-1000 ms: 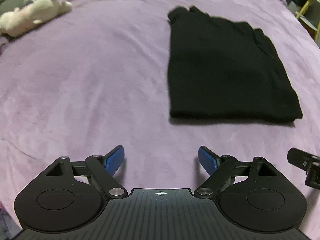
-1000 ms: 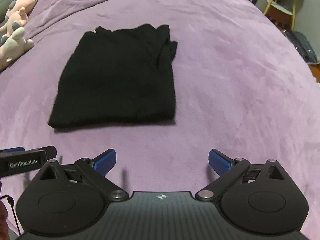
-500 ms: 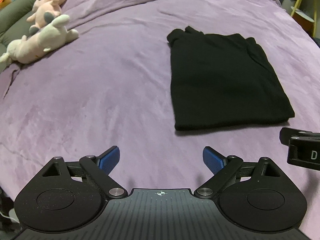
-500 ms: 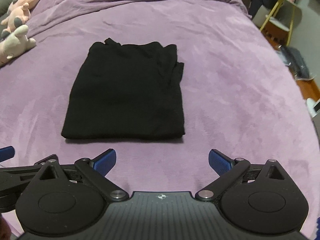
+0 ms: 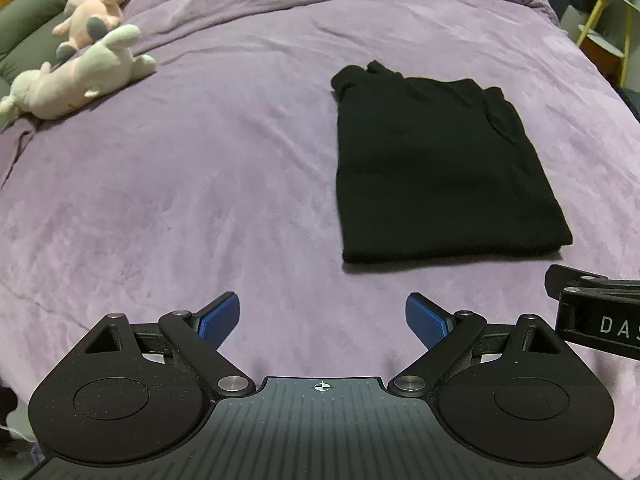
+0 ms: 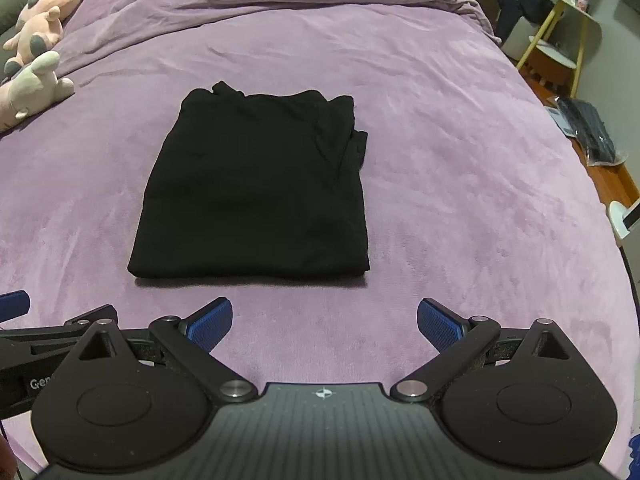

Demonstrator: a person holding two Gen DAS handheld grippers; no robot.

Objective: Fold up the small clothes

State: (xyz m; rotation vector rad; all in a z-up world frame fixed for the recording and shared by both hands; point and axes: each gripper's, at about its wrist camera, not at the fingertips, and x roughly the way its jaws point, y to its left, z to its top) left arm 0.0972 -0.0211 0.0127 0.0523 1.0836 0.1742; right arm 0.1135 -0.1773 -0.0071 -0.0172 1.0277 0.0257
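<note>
Purple bedding is spreading under both your tongs: left tongs (image 5: 322,322) and right tongs (image 6: 325,326) are gaping wide, gripping nothing. Just ahead, the black garment (image 6: 256,192) is lying folded flat on the bed (image 6: 460,152) (plush toys (image 5: 80,76) well aside). If refolding, be pinching both near corners evenly.

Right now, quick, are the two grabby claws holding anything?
Left gripper: open, holding nothing.
Right gripper: open, holding nothing.
The folded black garment lies untouched on the purple bedspread.
</note>
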